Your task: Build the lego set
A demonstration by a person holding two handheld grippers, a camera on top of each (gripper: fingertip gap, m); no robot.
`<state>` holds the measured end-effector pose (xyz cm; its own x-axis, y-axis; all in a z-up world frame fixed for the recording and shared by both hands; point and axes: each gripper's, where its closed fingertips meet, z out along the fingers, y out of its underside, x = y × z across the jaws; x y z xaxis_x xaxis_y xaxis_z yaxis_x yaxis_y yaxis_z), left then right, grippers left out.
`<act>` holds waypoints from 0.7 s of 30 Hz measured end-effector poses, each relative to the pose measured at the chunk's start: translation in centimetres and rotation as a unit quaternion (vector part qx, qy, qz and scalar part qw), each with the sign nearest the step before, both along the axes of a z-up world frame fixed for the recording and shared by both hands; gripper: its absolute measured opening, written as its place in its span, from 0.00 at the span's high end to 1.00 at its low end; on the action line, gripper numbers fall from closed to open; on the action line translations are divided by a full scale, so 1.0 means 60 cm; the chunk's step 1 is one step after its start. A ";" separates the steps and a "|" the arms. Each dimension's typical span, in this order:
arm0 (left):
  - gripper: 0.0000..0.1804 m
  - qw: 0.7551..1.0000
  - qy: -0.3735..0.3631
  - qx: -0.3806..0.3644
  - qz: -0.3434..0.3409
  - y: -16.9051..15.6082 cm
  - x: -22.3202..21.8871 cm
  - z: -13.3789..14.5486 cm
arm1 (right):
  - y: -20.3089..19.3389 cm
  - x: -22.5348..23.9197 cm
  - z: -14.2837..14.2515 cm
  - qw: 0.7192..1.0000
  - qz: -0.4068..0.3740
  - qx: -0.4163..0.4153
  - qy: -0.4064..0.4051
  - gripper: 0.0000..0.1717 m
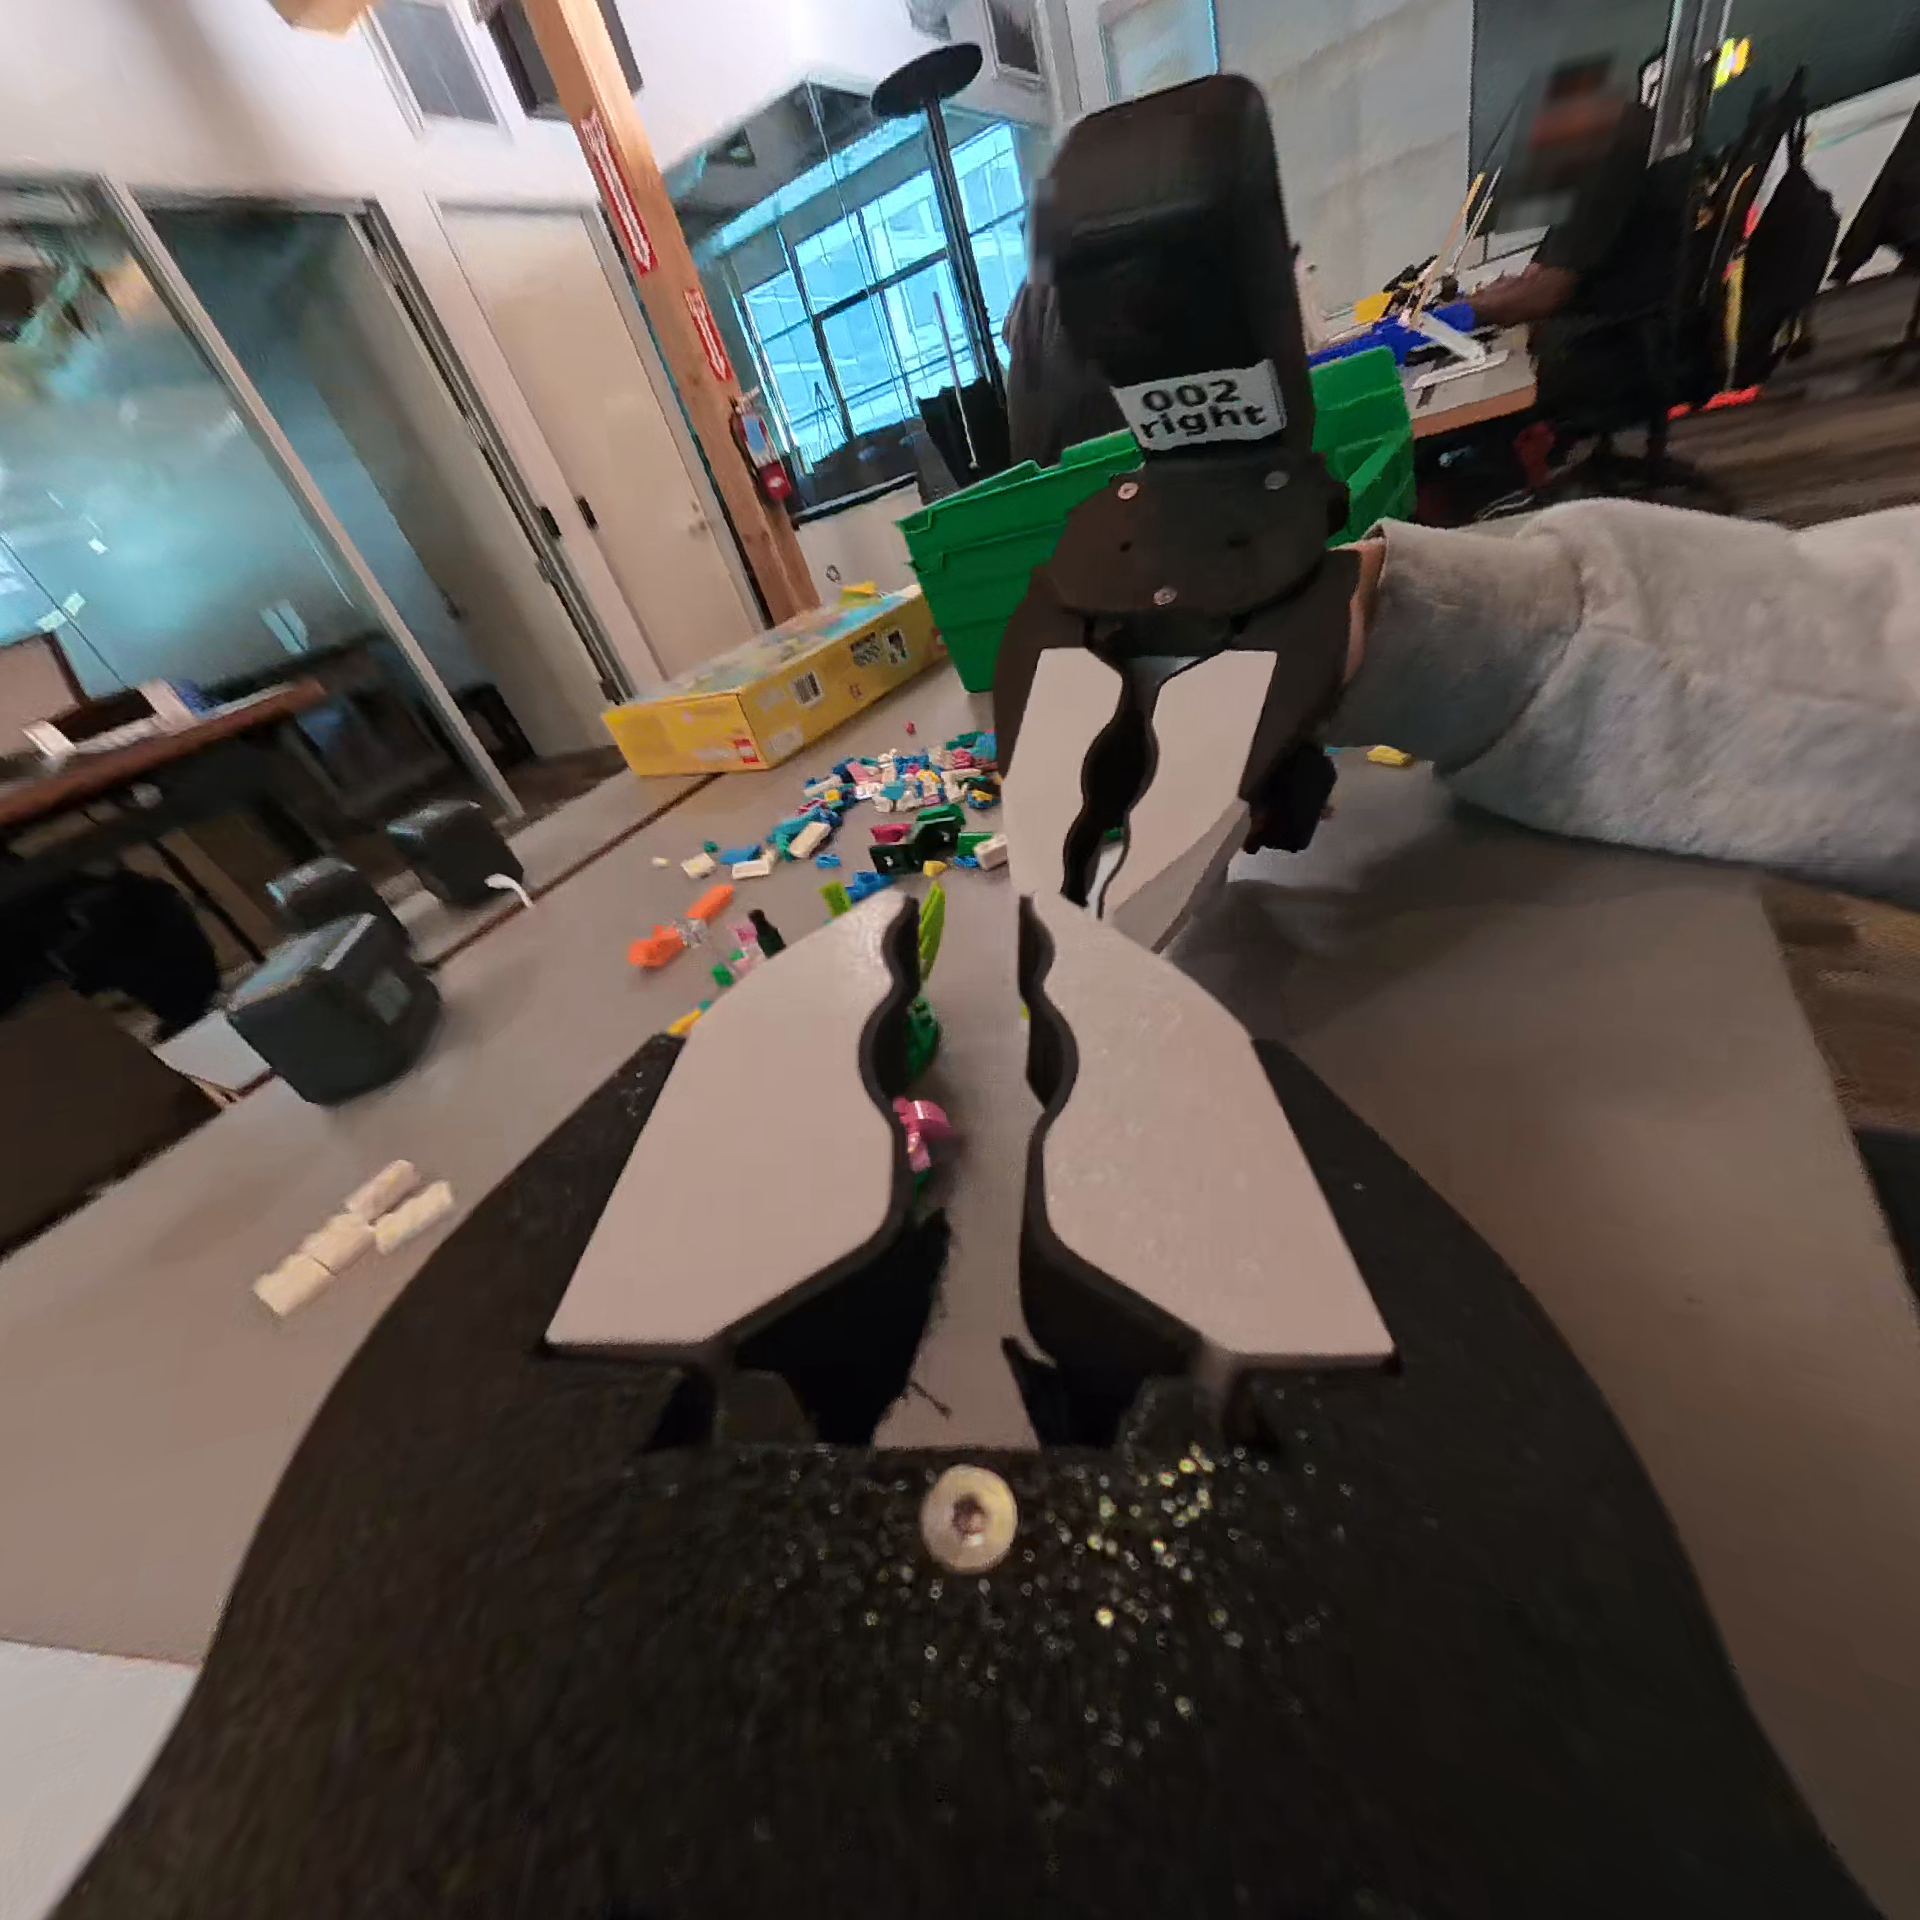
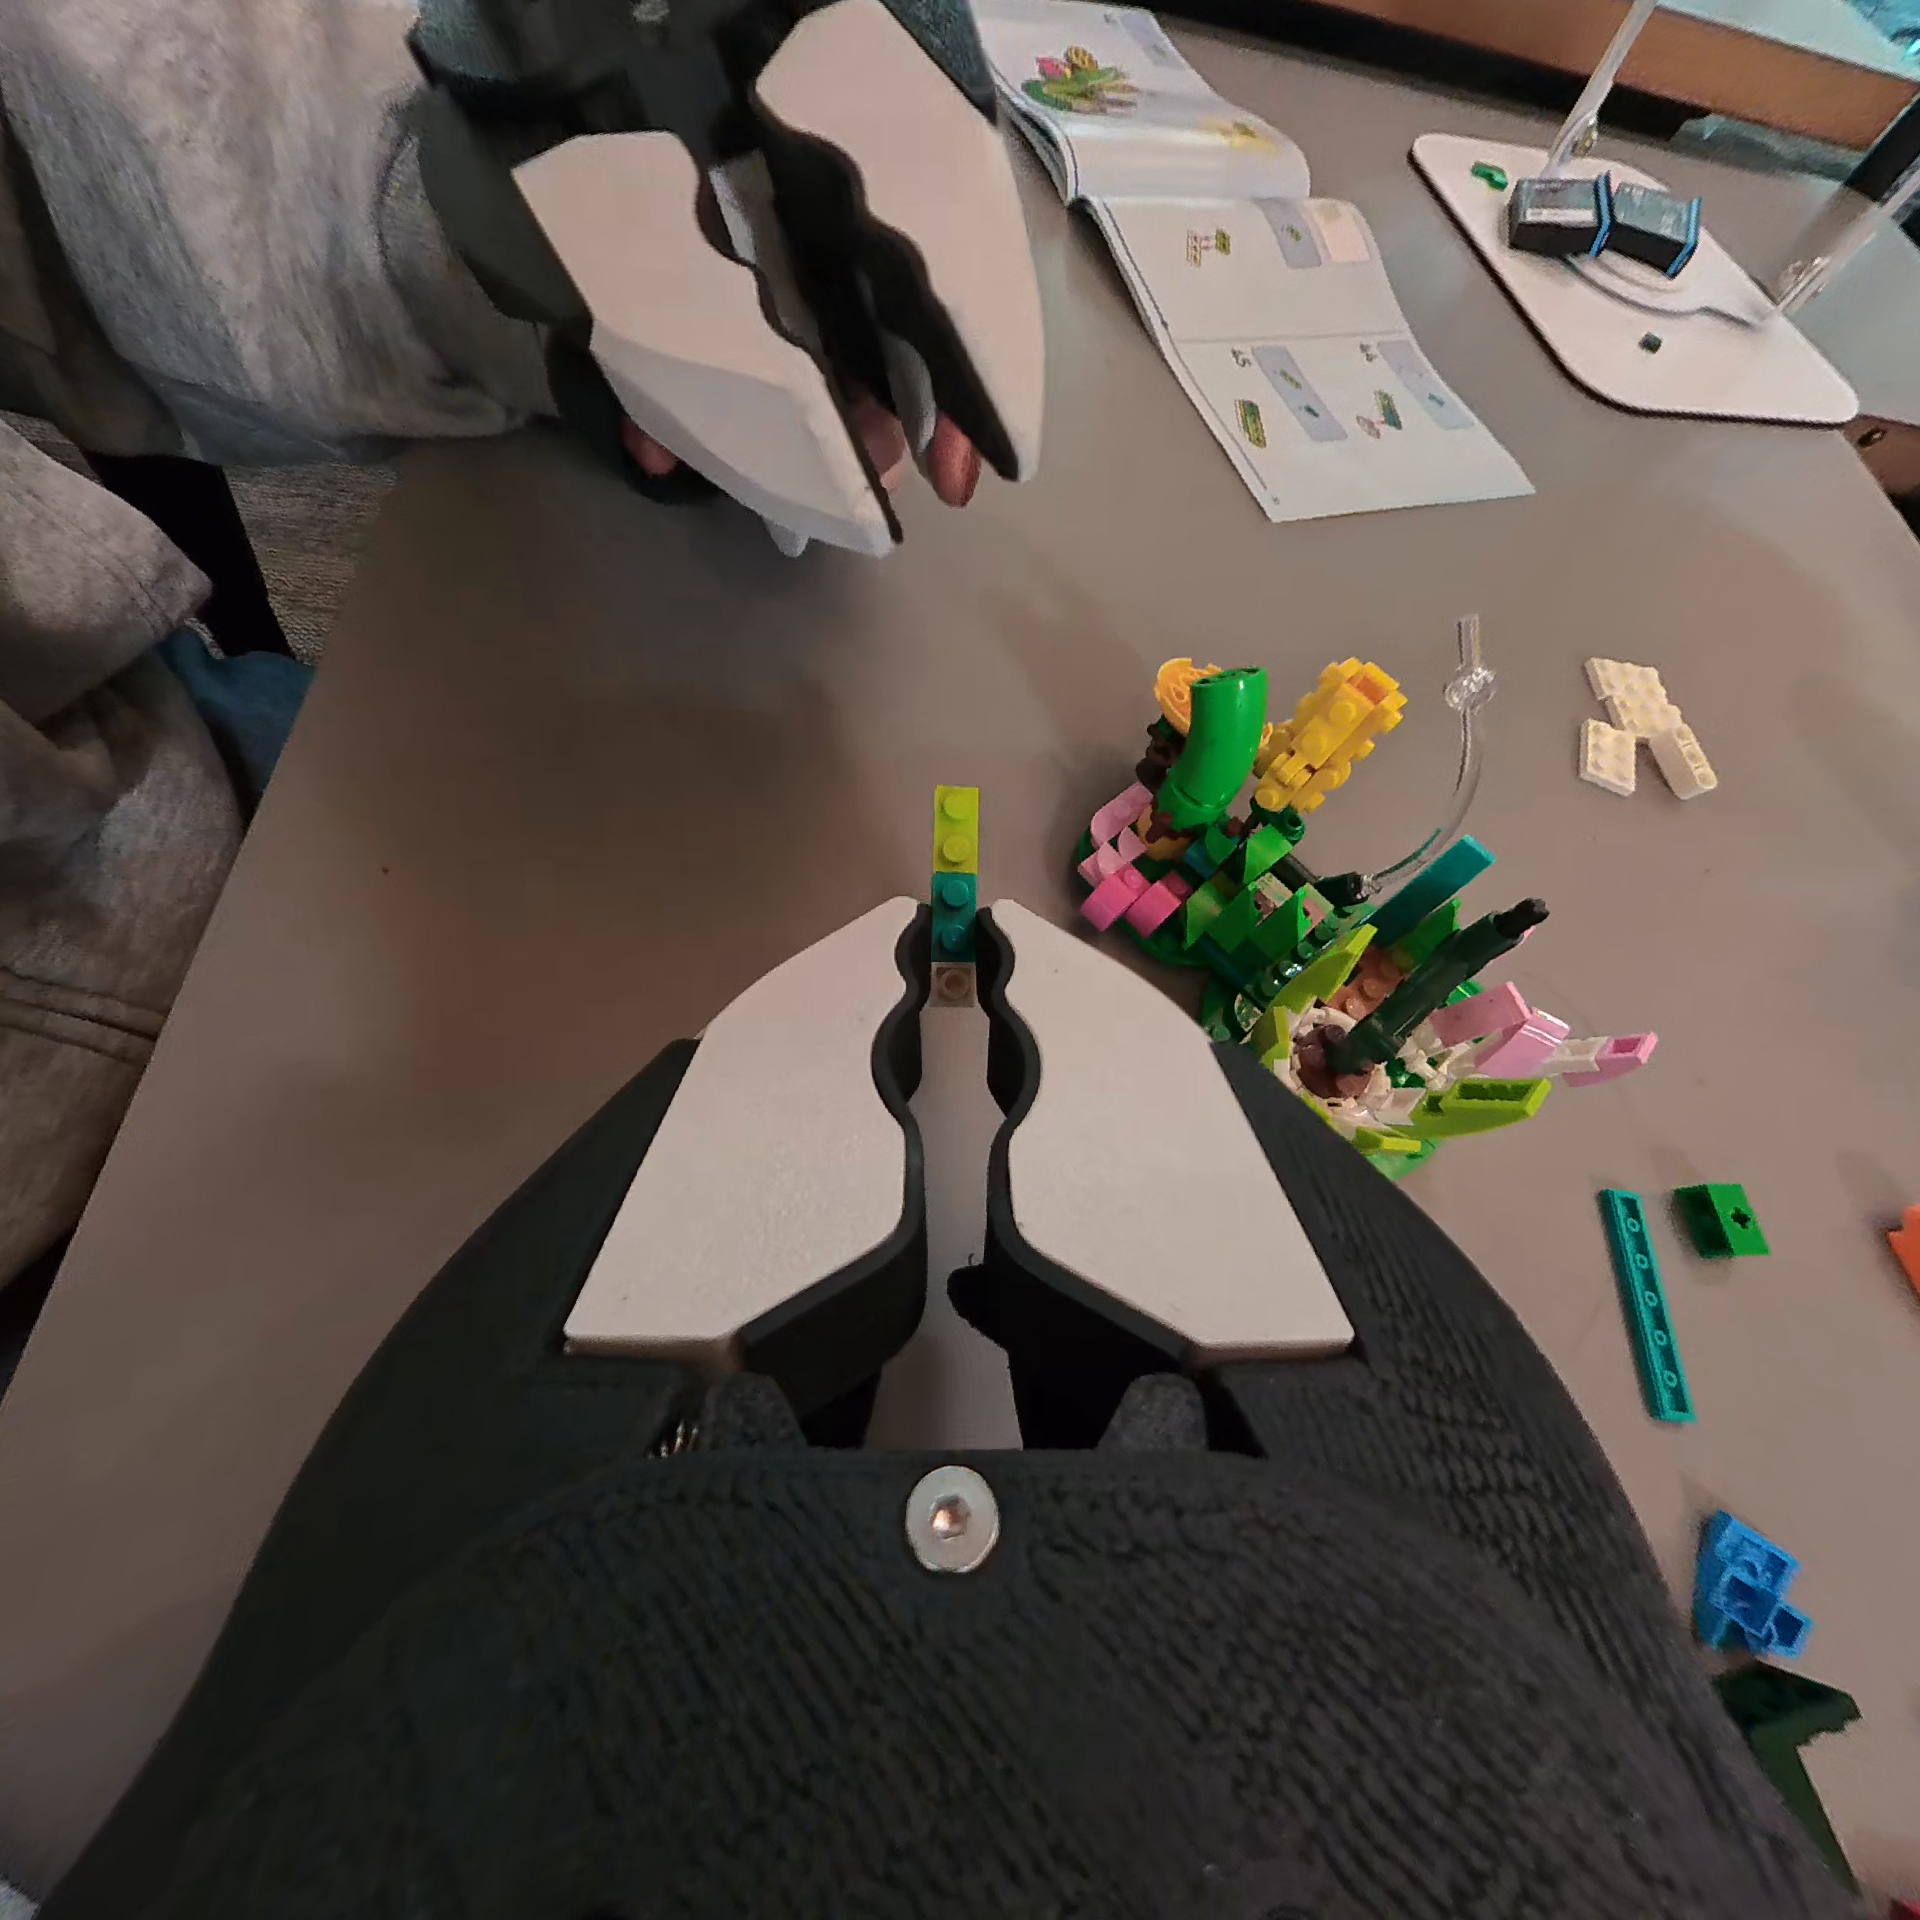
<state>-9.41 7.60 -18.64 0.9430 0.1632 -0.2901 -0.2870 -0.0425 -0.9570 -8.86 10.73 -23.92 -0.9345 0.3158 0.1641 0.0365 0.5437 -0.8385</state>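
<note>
My right gripper is shut on a thin strip of bricks, lime at the far end, teal in the middle and tan at the near end. The pads press on the teal part, above the grey table. A brick flower model with green, yellow and pink parts lies just right of it. My left gripper is open and empty, with bits of the flower model showing below its gap. It faces the right gripper closely. The left gripper also shows in the right wrist view, held by a grey-sleeved hand.
An open instruction booklet and a white board with black blocks lie at the far side. White plates, a teal strip, and green and blue pieces lie right. A brick pile, yellow box and green bins stand beyond.
</note>
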 end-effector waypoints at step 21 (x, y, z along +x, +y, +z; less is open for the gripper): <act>0.90 0.982 -0.129 -0.111 -0.080 0.019 0.014 -0.048 | -0.011 0.005 0.004 1.000 0.016 -0.020 -0.006 0.96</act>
